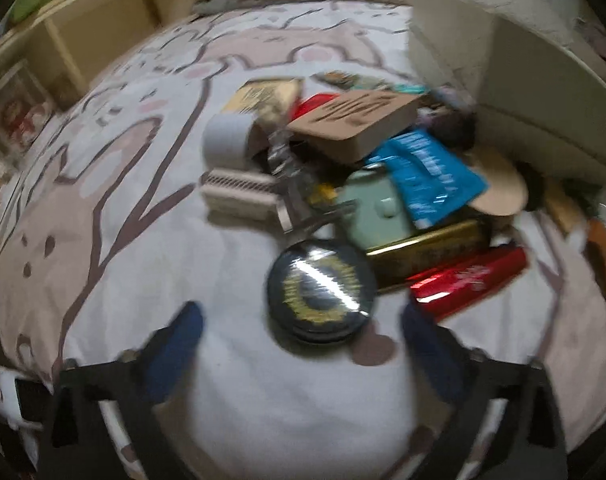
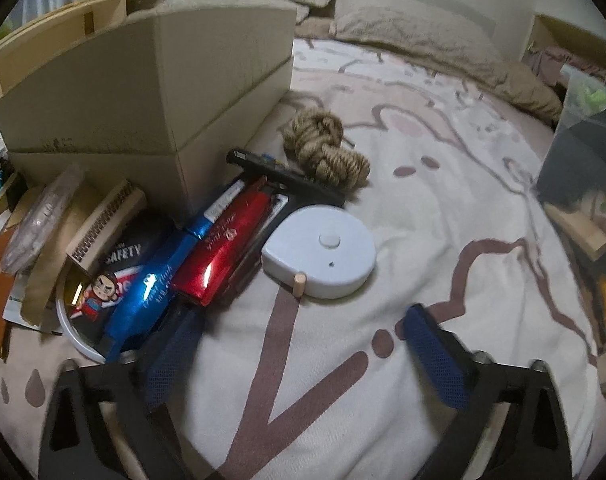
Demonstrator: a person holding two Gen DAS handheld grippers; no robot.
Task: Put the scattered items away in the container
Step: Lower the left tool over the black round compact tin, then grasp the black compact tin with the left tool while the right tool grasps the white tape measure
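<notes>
**Both jaws spread over a cluttered bed**

The jaws of the left gripper [image 1: 301,334] stand wide apart and empty, a round black tin [image 1: 322,290] lying just ahead of them. The right gripper [image 2: 299,342] also gapes, holding nothing, near a white round device [image 2: 323,250]. The left view is blurred; its pile beside the cardboard box [image 2: 151,92] is hard to read. The box's inside is hidden.
</notes>
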